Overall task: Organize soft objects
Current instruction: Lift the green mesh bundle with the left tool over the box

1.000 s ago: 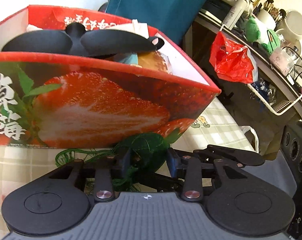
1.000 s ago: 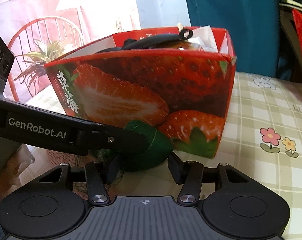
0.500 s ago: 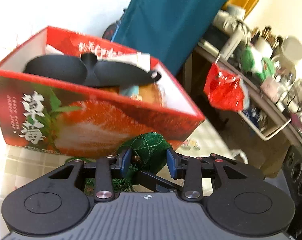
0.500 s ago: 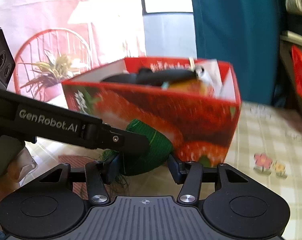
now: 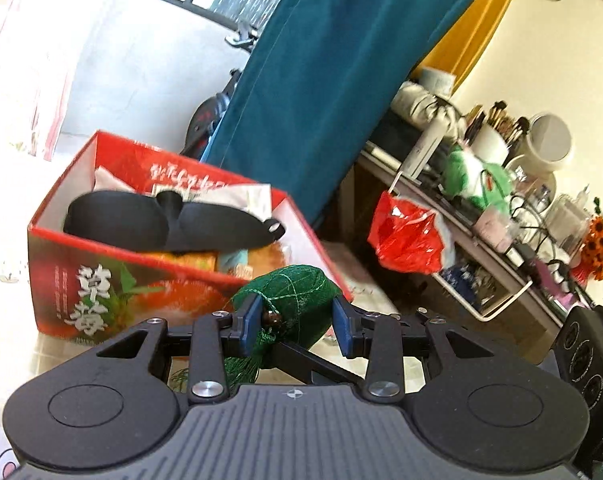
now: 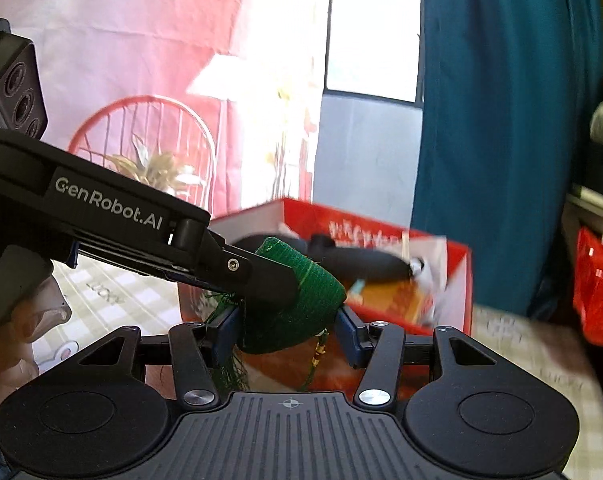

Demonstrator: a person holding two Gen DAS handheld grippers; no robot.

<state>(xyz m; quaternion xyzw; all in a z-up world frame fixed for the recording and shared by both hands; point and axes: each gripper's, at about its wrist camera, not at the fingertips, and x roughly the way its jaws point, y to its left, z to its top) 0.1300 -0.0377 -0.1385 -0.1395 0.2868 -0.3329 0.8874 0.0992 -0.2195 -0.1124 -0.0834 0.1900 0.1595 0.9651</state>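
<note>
A green net-covered pouch [image 5: 297, 300] with a tassel and small beads hangs in the air in front of the red strawberry box [image 5: 101, 280]. My left gripper [image 5: 296, 326] is shut on it, blue pads pressing both sides. In the right wrist view my right gripper [image 6: 287, 334] is also shut on the same pouch [image 6: 301, 312], and a finger [image 6: 257, 276] of the left gripper crosses over it from the left. The pouch is level with the box rim [image 6: 441, 242]. Inside the box lie a black padded item [image 5: 161, 220], papers and an orange soft thing.
The box stands on a checked tablecloth [image 6: 533, 360]. A teal curtain [image 5: 321, 100] hangs behind it. To the right, a crowded shelf [image 5: 501, 200] carries jars, brushes and a red plastic bag [image 5: 405, 236]. A red wire chair with a plant [image 6: 149, 152] stands at the left.
Both grippers have risen together with the green pouch, from the table in front of the box up to the height of its rim. Their grip looks the same.
</note>
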